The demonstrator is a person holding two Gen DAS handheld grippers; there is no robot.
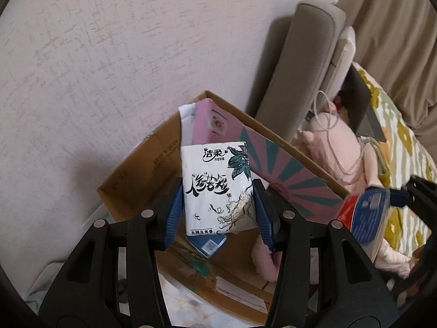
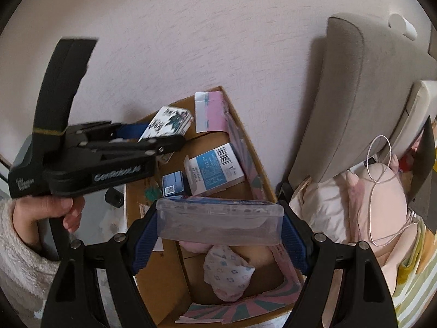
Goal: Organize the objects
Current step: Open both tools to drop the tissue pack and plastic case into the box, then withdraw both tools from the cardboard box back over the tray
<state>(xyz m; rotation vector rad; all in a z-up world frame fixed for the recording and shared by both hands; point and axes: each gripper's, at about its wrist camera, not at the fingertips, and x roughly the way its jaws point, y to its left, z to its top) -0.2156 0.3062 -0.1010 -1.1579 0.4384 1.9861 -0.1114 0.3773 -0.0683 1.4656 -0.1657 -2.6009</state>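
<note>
Left wrist view sets the cardboard box (image 1: 131, 191) across the middle of the frame, open-topped against the wall, with the grey headboard (image 1: 295, 82) and a pink plush toy (image 1: 338, 147) at the right. At centre the left gripper (image 1: 218, 213) has its blue pads pressed on both sides of a white tissue pack (image 1: 215, 188), jaws fairly narrow, the pack hanging over the box's opening. At the right edge the right gripper shows only partly, with a blue-and-red thing in it.

Right wrist view looks more steeply into the same cardboard box (image 2: 164, 273). The right gripper (image 2: 220, 235) stands wide, clamped on the ends of a clear plastic case (image 2: 218, 224) held crosswise above the box. On the box floor lie a blue-and-white carton (image 2: 213, 169), a patterned face mask (image 2: 226, 276) and a small blue box (image 2: 174, 183), mostly hidden in the other view. At the left a hand (image 2: 52, 213) grips the left gripper's handle.

Judging by this, both items are being carried to the box for dropping in. Next each wants lowering over a free patch of floor, then releasing, with the two grippers kept apart.
</note>
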